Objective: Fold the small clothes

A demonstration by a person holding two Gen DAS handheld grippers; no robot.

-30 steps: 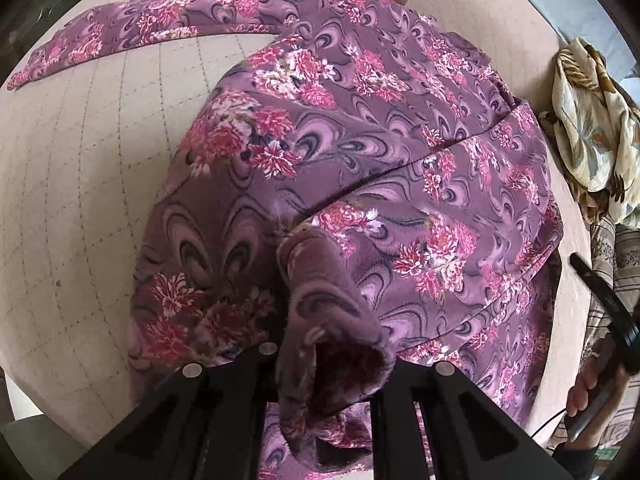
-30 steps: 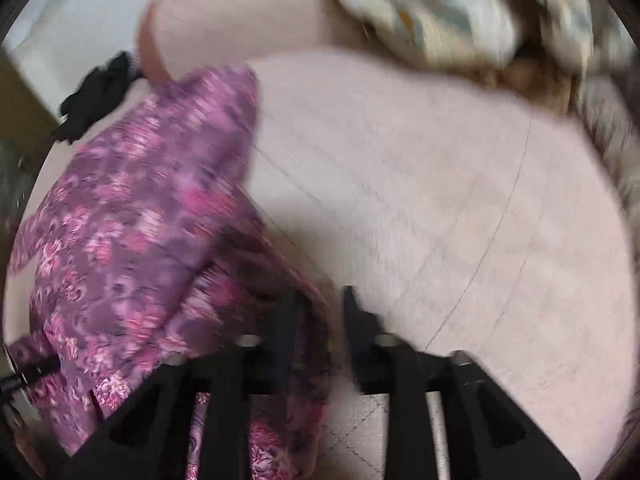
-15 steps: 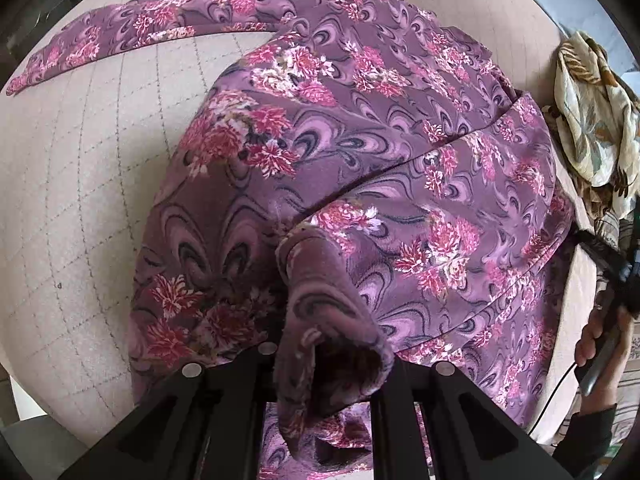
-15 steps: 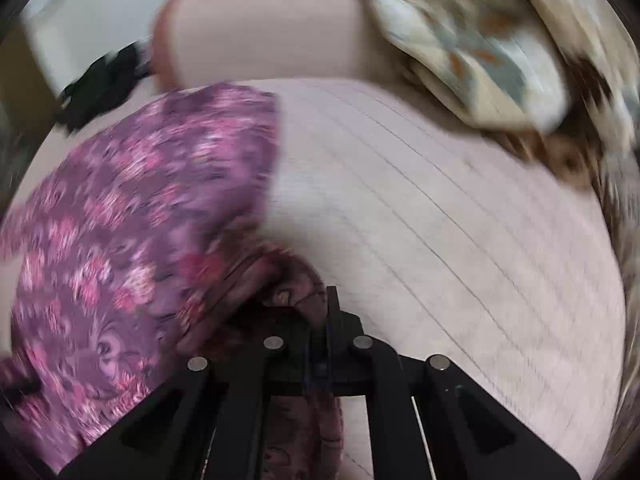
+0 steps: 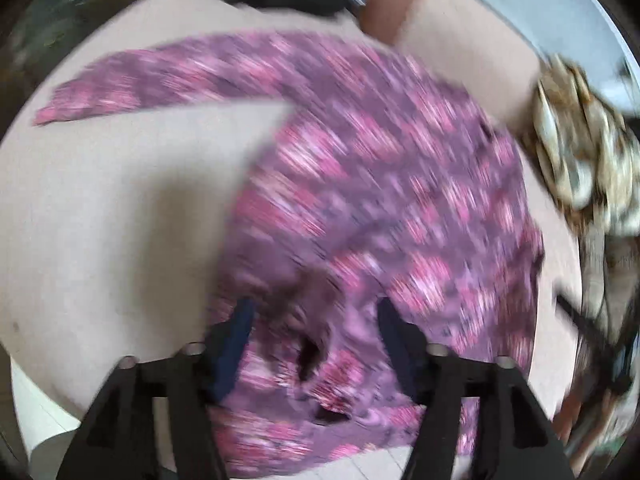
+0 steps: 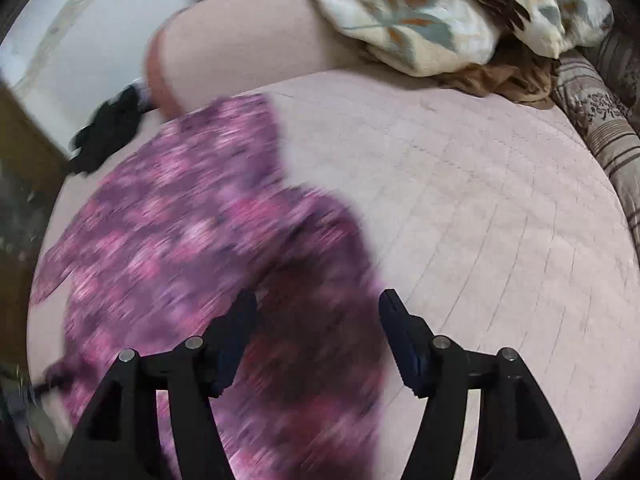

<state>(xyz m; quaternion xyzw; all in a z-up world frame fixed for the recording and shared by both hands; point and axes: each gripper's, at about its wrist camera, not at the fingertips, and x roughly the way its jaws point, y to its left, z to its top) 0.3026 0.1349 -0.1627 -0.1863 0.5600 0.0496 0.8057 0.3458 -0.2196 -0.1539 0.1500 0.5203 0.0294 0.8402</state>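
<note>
Both of my tools stand with their fingers spread apart and grip nothing: my left tool (image 5: 312, 316) hangs over a bunched part of the purple floral garment (image 5: 380, 184) at its near end, and my right tool (image 6: 316, 312) hangs over the garment's right edge. That garment lies spread on the pinkish quilted bed (image 6: 460, 200) (both views are blurred), one long sleeve (image 5: 168, 76) stretched toward the bed's far left edge. A crumpled cream leaf-print cloth (image 6: 452, 16) sits at the bed's far right corner, apart from the garment.
</note>
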